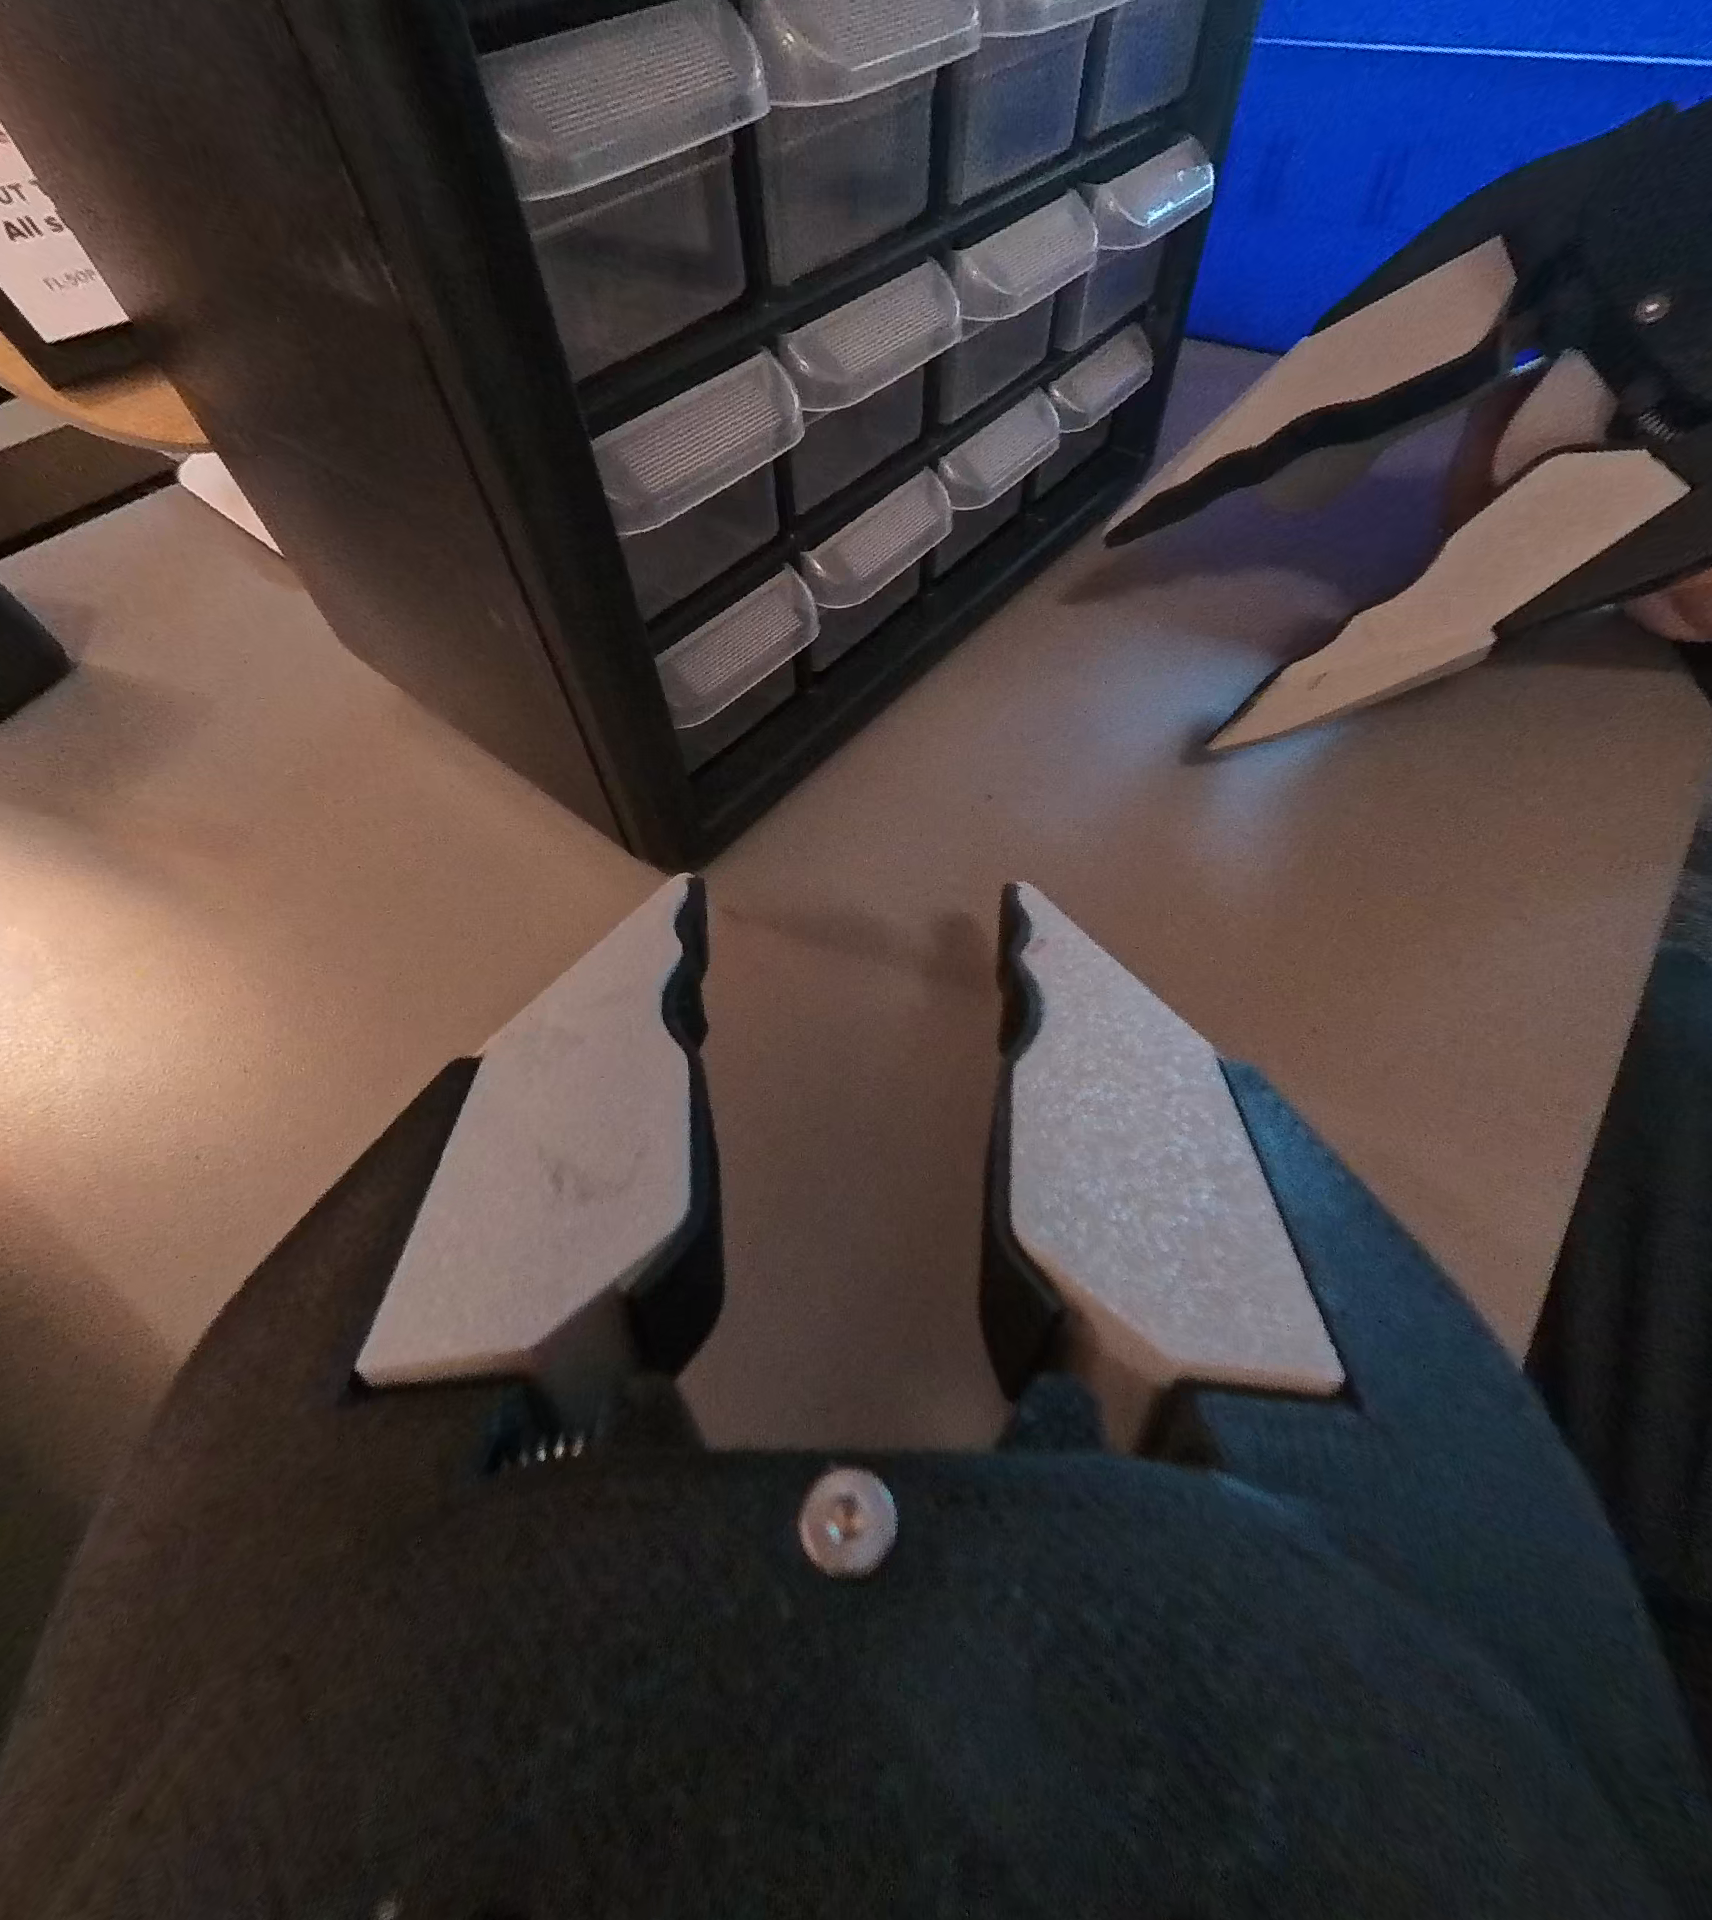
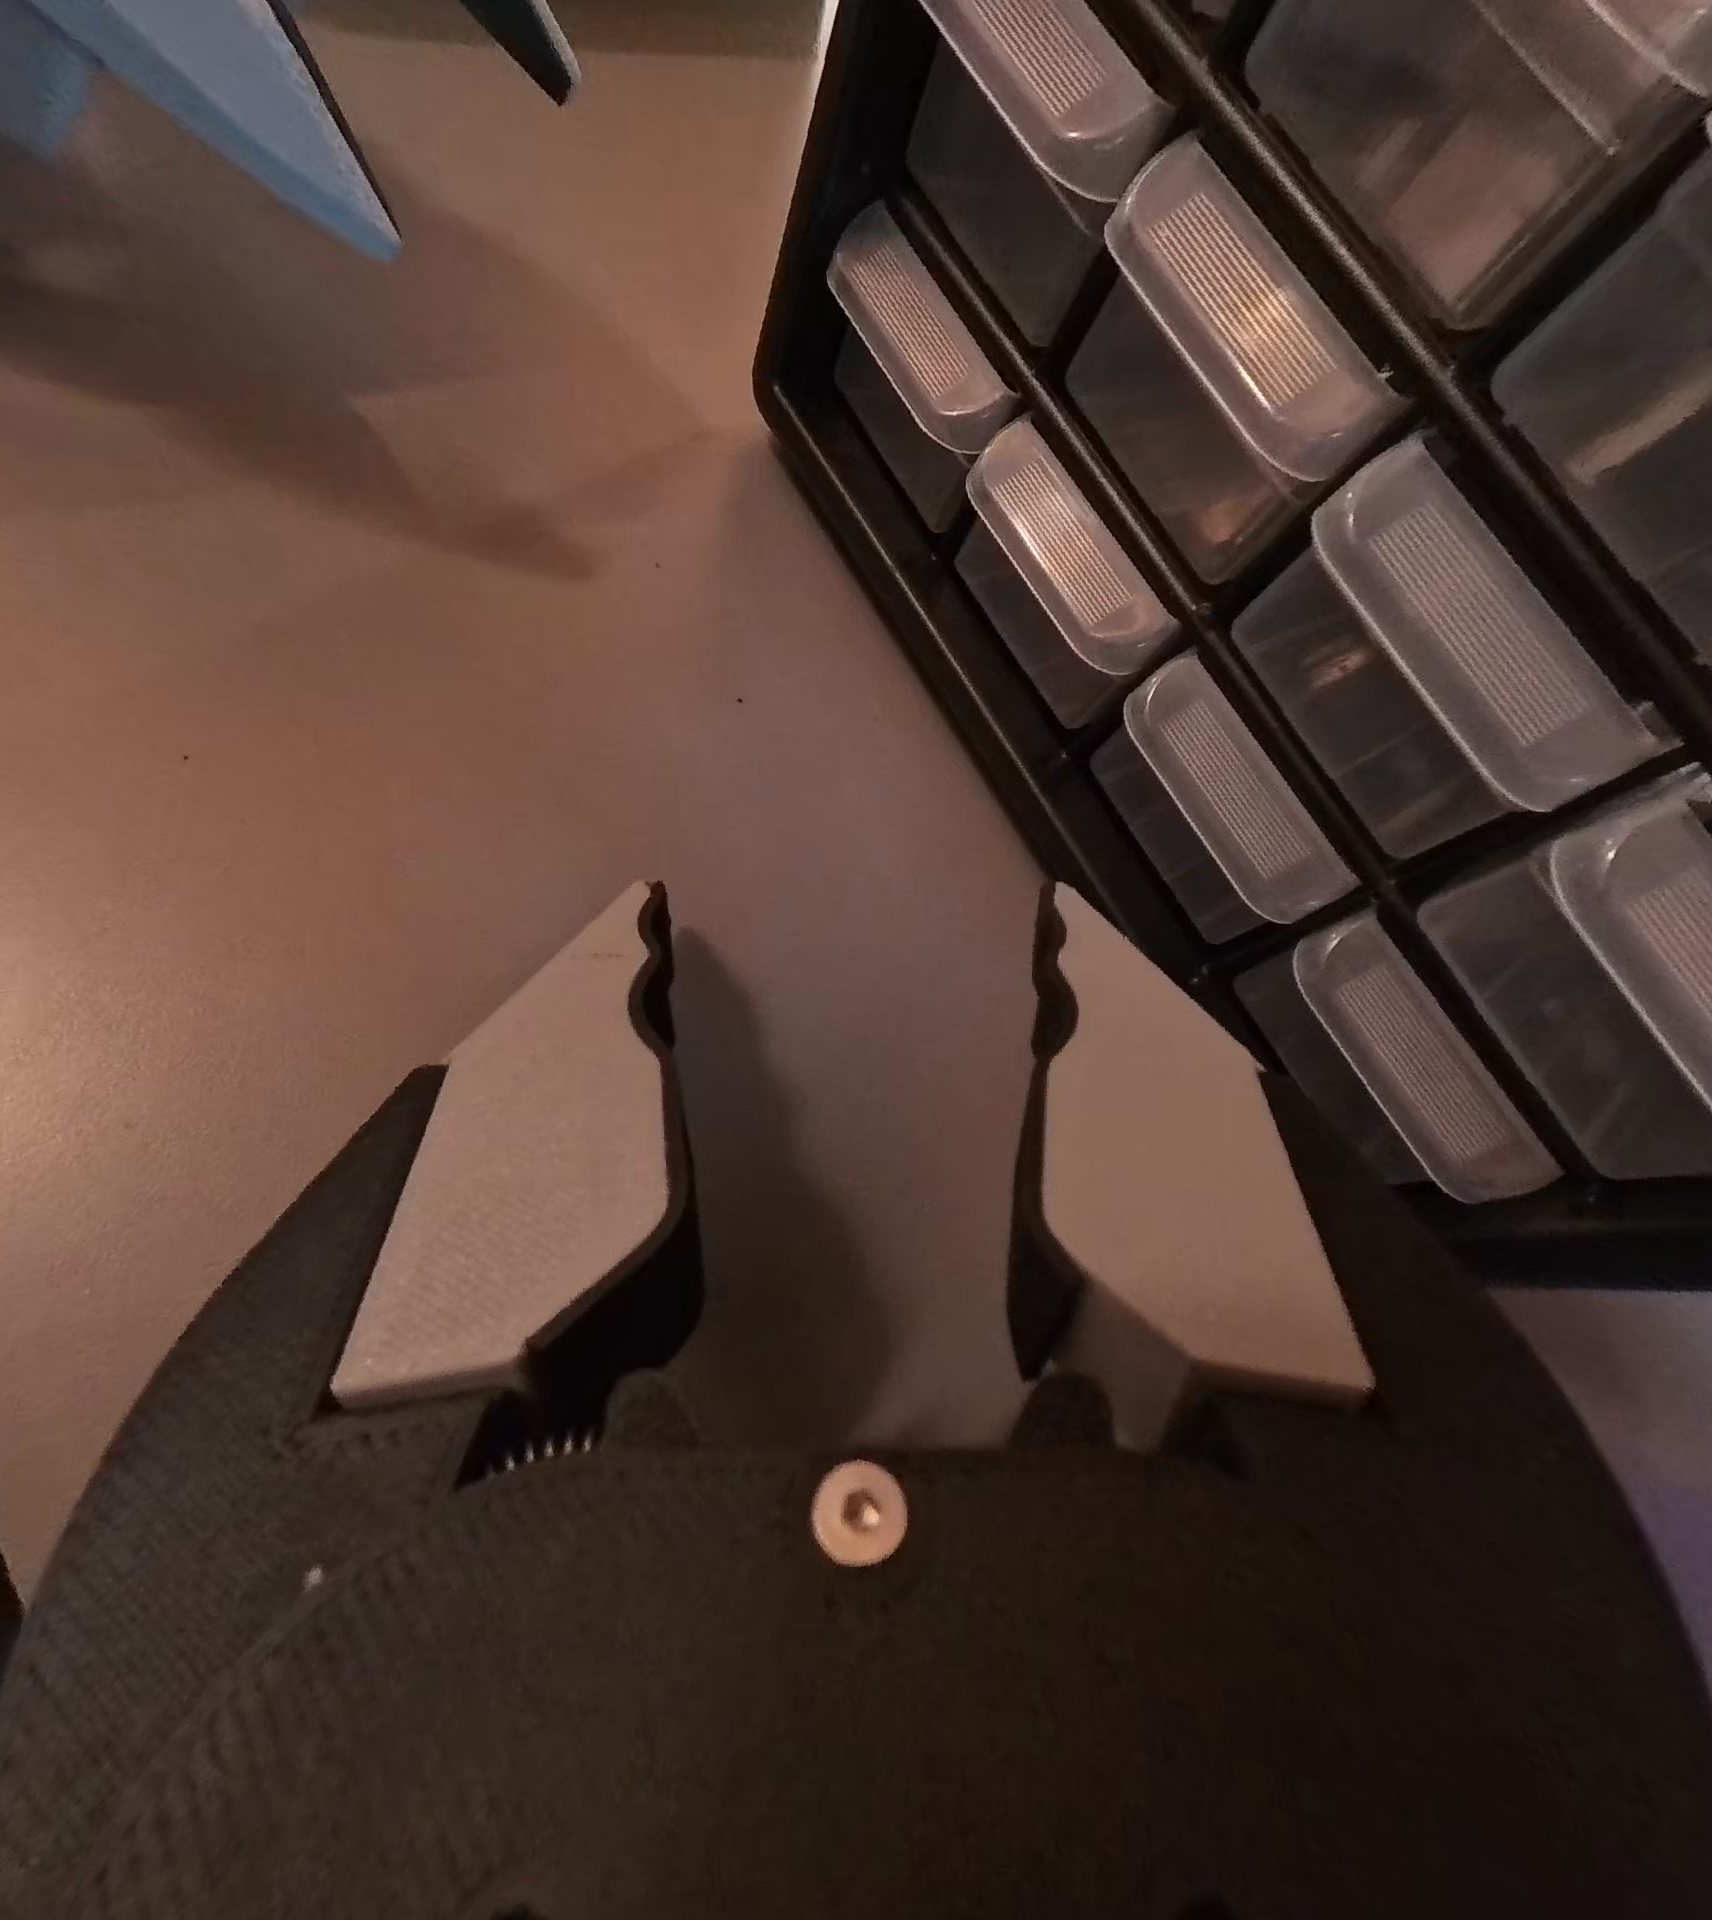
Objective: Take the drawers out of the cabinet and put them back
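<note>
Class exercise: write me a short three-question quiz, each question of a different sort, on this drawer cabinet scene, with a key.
1. True or false: the left tongs hold a drawer.
2. The cabinet frame is: A white, B black, C blue?
3. Fill in: both tongs hover over the ___.

Key: 1 false, the left and right tongs are open and empty, and every clear drawer in view sits in its slot; 2 B; 3 table.

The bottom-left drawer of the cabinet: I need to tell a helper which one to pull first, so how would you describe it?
Find the black cabinet standing on the grey table, its front a grid of small clear plastic drawers. Go to the lowest row and take the drawer at the left end, beside the cabinet's dark side wall. Unlike its neighbours, it has no drawer below it or to its left.
</note>
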Demonstrator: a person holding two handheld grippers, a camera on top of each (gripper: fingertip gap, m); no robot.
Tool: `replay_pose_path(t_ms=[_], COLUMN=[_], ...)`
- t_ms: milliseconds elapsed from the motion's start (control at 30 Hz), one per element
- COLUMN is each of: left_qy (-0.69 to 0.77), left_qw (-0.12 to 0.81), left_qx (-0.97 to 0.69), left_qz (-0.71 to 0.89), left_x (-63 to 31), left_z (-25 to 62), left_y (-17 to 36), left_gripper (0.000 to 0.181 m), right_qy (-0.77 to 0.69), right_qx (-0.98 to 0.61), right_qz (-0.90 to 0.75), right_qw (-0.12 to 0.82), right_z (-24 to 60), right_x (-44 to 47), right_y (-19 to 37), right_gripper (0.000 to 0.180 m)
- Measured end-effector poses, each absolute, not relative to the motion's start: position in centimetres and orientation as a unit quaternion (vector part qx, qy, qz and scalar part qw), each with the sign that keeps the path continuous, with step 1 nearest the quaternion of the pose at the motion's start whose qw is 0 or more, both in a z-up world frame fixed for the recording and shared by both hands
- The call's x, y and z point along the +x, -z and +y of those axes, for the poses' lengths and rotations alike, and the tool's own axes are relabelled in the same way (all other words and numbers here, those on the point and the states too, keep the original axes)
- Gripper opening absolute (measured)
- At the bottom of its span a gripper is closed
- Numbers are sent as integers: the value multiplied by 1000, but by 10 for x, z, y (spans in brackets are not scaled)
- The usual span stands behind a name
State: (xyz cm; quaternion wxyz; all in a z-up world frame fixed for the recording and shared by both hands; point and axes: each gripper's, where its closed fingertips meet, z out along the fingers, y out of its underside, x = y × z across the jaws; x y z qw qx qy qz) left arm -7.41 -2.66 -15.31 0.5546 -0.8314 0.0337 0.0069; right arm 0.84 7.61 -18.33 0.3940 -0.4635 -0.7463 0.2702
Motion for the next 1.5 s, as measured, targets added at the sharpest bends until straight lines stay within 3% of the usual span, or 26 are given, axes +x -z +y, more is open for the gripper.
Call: replay_pose_path(t_ms=[700, 900, 1267, 1500], left_qy=[-6, -10, -13, -22], left_qw=[549, 549, 549, 548], left_qx=[-835, -835, -835, -834], left_qz=[41, 45, 50, 55], left_x=[-72, -71, -71, -70], left_z=[-26, -26, -25, -25], left_y=[155, 155, 155, 155], left_gripper=[54, 53, 52, 51], right_qy=[-331, -393, -470, -605], right_qx=[-517, -533, -672, -669], right_qz=[-665, -606, -449, -330], right_qw=[425, 441, 355, 280], right_z=[104, 114, 149, 162], right_x=[11, 19, 20, 2], right_y=[153, 128, 137, 112], right_gripper=[65, 49, 57, 37])
